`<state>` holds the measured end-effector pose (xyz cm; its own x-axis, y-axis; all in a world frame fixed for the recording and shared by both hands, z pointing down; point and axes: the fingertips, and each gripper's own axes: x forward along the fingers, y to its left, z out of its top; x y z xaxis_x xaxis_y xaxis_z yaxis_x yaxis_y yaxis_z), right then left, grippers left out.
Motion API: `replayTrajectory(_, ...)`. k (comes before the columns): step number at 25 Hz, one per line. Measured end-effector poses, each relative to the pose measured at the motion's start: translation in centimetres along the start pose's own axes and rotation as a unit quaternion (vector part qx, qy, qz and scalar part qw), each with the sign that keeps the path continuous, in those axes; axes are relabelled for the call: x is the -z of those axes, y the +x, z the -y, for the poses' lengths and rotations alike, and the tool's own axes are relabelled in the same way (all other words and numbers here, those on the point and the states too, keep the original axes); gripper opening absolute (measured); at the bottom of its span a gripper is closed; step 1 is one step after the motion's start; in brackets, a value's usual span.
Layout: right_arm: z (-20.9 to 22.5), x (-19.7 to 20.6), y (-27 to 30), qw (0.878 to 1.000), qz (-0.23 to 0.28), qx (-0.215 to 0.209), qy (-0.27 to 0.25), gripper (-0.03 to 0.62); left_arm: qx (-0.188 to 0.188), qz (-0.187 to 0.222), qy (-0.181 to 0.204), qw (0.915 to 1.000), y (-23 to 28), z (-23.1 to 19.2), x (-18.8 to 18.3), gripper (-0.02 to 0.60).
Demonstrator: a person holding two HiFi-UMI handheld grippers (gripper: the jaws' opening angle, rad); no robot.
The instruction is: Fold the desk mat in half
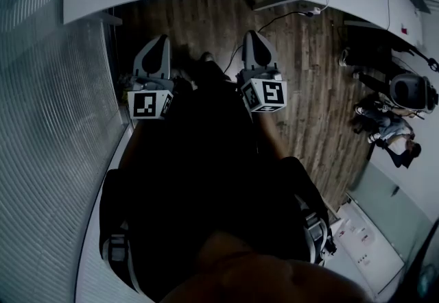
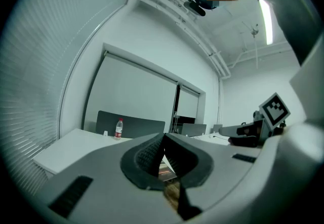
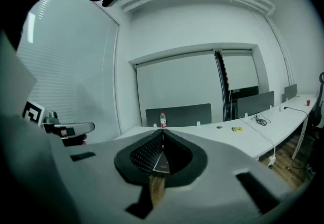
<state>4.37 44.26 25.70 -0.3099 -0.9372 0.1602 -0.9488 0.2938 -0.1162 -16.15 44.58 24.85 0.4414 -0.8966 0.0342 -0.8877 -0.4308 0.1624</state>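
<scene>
As they point level, L gripper (image 1: 162, 41) & R gripper (image 1: 252, 38) are clenched, empty.

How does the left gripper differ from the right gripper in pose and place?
On the left gripper the marker cube sits level in the head view; on the right gripper it is tilted. The left one is beside the blinds; the right over open floor. Both have shut, empty fingers.
</scene>
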Motion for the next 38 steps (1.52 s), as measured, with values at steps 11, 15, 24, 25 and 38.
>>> replayTrajectory(11,2.9,1.2,4.7,1.000,-0.016,-0.018,-0.011,0.002,-0.004,-0.014,-0.001,0.9999,4.5,-0.2,1.1,0.005)
replayTrajectory(15,4.9,1.4,8.1,0.999,-0.032,-0.035,-0.002,0.002,-0.009,-0.019,0.002,0.9998,8.5,-0.3,1.3,0.005)
replayTrajectory(24,10.5,2.5,16.2,0.994,-0.059,-0.088,0.002,0.002,-0.020,-0.068,0.041,0.9966,17.9,-0.7,4.4,0.005)
replayTrajectory(25,10.9,2.4,17.1,0.994,-0.062,-0.095,0.000,0.002,-0.026,-0.074,0.058,0.9952,18.8,-1.1,4.7,0.005)
replayTrajectory(38,13.4,7.8,24.0,0.974,-0.140,-0.162,-0.070,0.002,-0.011,-0.186,0.204,0.9610,25.6,-3.6,11.0,0.005)
